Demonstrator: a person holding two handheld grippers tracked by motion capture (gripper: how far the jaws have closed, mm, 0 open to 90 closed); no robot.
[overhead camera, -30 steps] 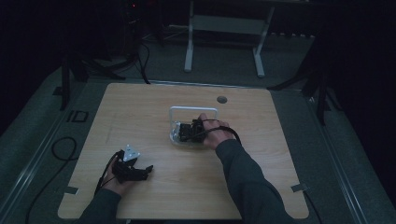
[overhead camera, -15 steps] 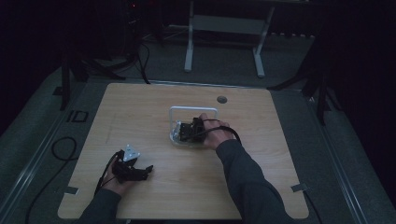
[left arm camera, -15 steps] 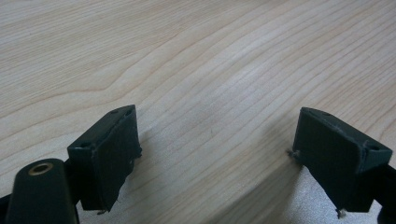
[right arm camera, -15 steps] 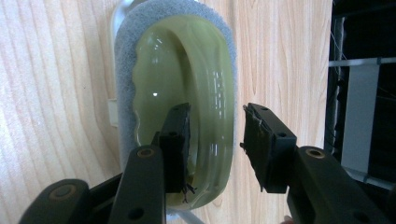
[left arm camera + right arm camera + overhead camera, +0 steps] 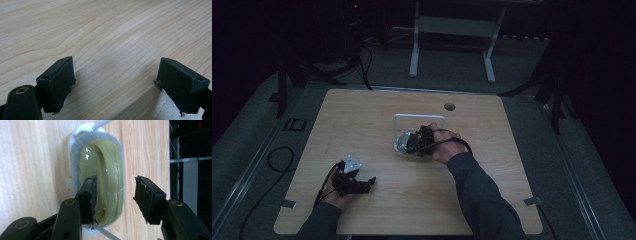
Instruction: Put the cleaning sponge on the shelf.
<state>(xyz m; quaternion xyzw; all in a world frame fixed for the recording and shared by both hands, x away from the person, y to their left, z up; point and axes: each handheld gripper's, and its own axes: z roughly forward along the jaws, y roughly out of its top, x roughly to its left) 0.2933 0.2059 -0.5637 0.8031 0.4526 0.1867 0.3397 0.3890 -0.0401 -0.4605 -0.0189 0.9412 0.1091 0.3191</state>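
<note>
Dark room all around, and a pale wooden bench (image 5: pixel 492 200) lit in the middle of it, with a white frame stand on the floor beyond its far edge. Your right gripper (image 5: pixel 115 195) sits over the small white container (image 5: pixel 72 157) near the middle of the bench, and its jaws have just been opening: they now stand parted, pads clear, released. Looking along them in the right gripper view, the glossy yellow-green contents (image 5: pixel 107 170) of the container lie straight ahead; the left jaw overlaps the near end of that pool, while the right jaw hangs over bare wood just beside the container's rim. Nothing is pinched between the pads. From the high view, your right hand (image 5: pixel 444 145) covers the near side of the container (image 5: pixel 400 145), and a white wire handle (image 5: pixel 419 117) stands up behind it.

Your left gripper (image 5: pixel 354 181) rests well apart from all that, near the front left of the bench. Its jaws are spread wide and released, with only wood grain (image 5: pixel 112 37) between and ahead of them.
</note>
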